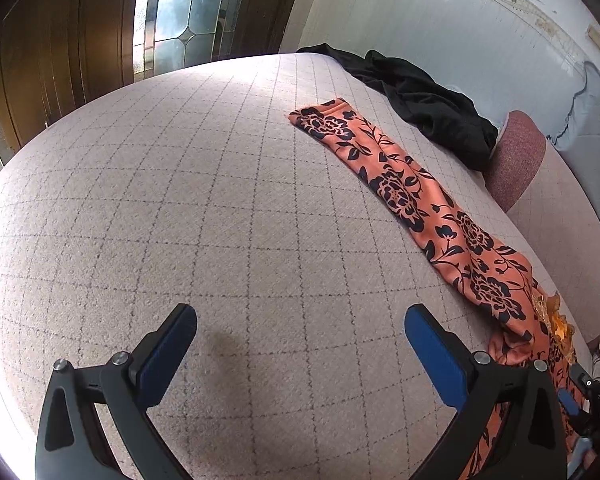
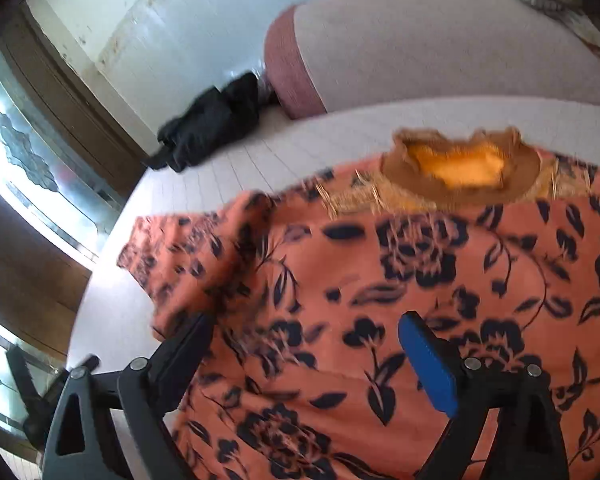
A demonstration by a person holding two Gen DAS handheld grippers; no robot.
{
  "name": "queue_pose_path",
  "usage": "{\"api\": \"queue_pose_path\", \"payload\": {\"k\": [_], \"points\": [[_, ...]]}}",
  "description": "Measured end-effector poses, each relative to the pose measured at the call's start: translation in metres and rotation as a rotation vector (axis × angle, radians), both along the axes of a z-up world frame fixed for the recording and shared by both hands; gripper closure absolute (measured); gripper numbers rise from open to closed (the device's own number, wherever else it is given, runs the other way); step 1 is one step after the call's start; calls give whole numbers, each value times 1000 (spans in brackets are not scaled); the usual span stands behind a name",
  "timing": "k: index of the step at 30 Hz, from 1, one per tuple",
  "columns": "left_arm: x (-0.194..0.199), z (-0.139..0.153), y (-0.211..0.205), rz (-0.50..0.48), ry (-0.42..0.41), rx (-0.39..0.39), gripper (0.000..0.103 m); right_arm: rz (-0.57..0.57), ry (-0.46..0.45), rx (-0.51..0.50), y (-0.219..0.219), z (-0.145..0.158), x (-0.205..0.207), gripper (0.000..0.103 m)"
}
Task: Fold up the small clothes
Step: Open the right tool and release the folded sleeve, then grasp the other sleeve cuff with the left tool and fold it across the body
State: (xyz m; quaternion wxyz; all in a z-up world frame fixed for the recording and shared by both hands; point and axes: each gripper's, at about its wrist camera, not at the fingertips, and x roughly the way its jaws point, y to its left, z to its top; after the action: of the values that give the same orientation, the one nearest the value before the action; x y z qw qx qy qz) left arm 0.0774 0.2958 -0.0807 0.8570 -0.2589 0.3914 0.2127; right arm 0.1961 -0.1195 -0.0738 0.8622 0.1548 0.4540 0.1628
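Since the orange floral garment (image 2: pixel 380 300) is thin and limp, grip its sleeve cuff (image 1: pixel 320 114) or hem. Left gripper (image 1: pixel 300 324) and right gripper (image 2: pixel 306 332) fingers stand wide open, holding nothing.

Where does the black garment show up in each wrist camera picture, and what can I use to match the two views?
Left wrist view: the black garment lies crumpled at upper right, beyond the far end of the orange floral garment.
Right wrist view: the black garment sits at upper left, against the white wall.
Shared landmark: the pink bolster cushion, right beside the black garment in both.
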Motion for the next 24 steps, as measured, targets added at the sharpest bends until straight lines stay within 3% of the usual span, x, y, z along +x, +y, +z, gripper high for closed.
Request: {"api": "queue_pose_path", "payload": {"k": [3, 5, 9, 12, 15, 18, 24], "points": [[12, 12, 5, -31, -35, 13, 0, -61, -63, 70, -43, 11, -12, 8], [31, 16, 10, -73, -61, -26, 0, -80, -107, 76, -64, 32, 2, 7], [73, 16, 28, -118, -102, -111, 0, -66, -134, 11, -102, 59, 23, 7], [107, 3, 54, -100, -123, -265, 1, -82, -150, -48, -141, 73, 18, 7], [137, -9, 75, -47, -155, -409, 1, -111, -141, -52, -173, 65, 1, 7], [164, -15, 90, 8, -135, -401, 1, -139, -116, -44, -192, 50, -19, 7], [192, -26, 120, 108, -76, -355, 26, -173, -124, -21, -201, 37, -46, 7]]}}
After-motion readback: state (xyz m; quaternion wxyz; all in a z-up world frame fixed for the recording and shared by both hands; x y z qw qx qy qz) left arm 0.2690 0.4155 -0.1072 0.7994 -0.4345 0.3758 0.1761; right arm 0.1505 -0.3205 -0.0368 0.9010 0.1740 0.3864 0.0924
